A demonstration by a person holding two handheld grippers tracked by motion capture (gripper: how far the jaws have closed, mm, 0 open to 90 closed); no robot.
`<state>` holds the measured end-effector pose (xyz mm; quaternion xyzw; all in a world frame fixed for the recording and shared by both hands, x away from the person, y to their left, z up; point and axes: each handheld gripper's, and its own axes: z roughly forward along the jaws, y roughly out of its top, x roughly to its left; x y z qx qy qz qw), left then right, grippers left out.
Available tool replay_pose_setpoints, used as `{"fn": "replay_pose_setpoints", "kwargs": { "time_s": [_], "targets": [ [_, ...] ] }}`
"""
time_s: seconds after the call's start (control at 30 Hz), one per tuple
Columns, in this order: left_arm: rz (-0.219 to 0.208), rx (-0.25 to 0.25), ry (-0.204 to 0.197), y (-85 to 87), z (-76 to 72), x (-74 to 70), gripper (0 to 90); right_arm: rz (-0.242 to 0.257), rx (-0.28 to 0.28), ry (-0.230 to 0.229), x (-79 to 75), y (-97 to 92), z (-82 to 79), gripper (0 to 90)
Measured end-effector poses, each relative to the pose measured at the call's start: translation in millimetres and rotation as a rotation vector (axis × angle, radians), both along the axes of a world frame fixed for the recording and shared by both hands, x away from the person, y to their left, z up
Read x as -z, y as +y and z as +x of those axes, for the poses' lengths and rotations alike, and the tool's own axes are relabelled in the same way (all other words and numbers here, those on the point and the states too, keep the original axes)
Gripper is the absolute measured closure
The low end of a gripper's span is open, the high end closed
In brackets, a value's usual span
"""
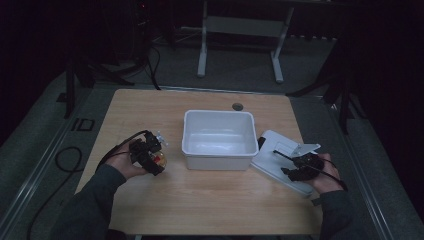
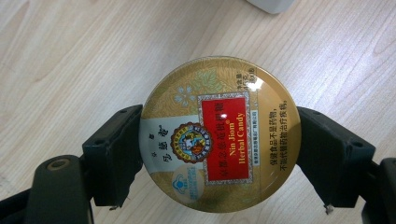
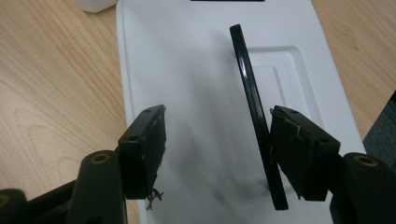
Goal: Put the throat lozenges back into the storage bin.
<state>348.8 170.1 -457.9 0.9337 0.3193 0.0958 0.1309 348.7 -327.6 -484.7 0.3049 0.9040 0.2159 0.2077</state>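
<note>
Now the left gripper (image 2: 219,154) clamps the round candy tin (image 2: 219,135) beside the white bin (image 1: 218,137), nothing inside yet. The right gripper (image 3: 217,154) gapes over the white lid (image 3: 196,70), a black strip (image 3: 254,116) against one jaw.

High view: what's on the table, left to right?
Left gripper shut on the candy tin → white bin → white lid lying flat → right gripper, jaws open over the lid.
</note>
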Motion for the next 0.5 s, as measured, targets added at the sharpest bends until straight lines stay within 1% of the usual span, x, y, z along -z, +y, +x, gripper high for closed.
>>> {"fn": "replay_pose_setpoints", "kwargs": {
  "time_s": [0.07, 0.3, 0.5],
  "targets": [
    [0.0, 0.0, 0.0, 0.4, -0.1, -0.6, 20.7, -0.001, -0.001, 0.001, -0.1, 0.0, 0.1, 36.2],
    [0.005, 0.002, -0.021, 1.5, -0.2, -9.1, 20.7, 0.002, -0.001, 0.002, -0.2, -0.3, 0.2, 36.2],
    [0.007, 0.008, -0.027, 2.2, -0.1, -17.1, 20.7, -0.001, 0.0, 0.003, -0.6, -0.5, 0.6, 36.2]
  ]
}}
